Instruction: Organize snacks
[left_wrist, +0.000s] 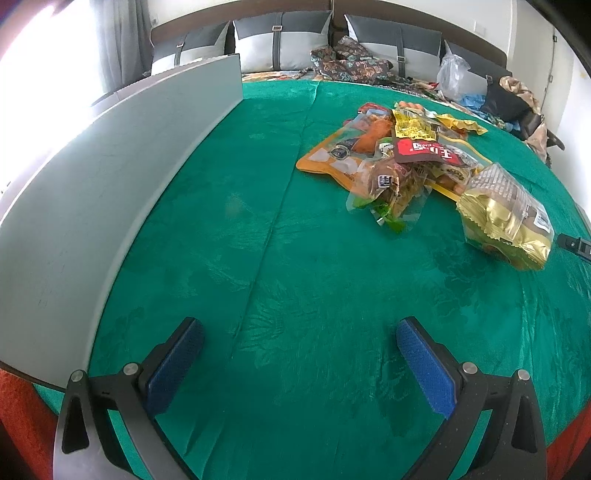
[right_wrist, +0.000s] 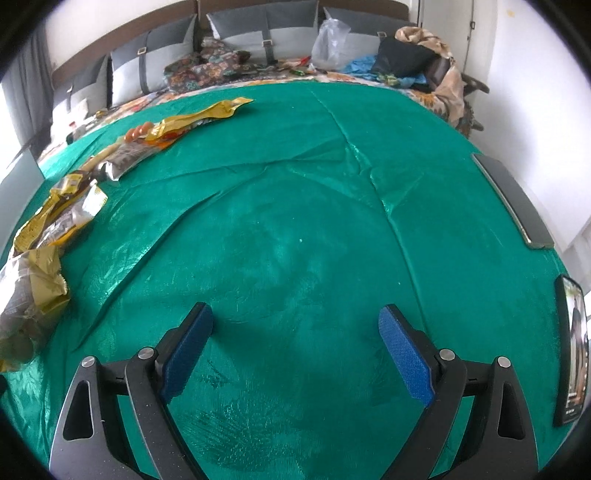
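Over a surface (left_wrist: 295, 295) draped in glossy green cloth, the left tongs (left_wrist: 300, 365) hang with their blue-padded fingers (left_wrist: 424, 369) spread wide, gripping nothing; only bare cloth lies between them. The right tongs (right_wrist: 295, 352) are likewise spread wide and empty above a creased stretch of the same cloth.

Ahead and to the right of the left tongs, well apart from them, sits the heap of snacks (left_wrist: 413, 158): an orange pouch (left_wrist: 343, 151) at its left edge, a dark red packet with white lettering (left_wrist: 424, 149) on top, yellow wrappers (left_wrist: 410, 125) behind, and a clear bag with green trim (left_wrist: 391, 206) spilling toward the camera. A gold foil bag (left_wrist: 506, 218) lies just beside the heap on its near right side (in the right wrist view the same pile runs along the far left edge, the gold foil nearest).

A flat grey panel (left_wrist: 110, 177) stands along the cloth's left margin in the left wrist view. Near the right edge in the right wrist view lie a dark slim slab (right_wrist: 513, 199) and, closer in, a phone with a lit screen (right_wrist: 572, 350).

Beyond the surface are grey cushions (left_wrist: 280, 40), patterned fabric (left_wrist: 351, 59) and a clear plastic bag (left_wrist: 452, 74).
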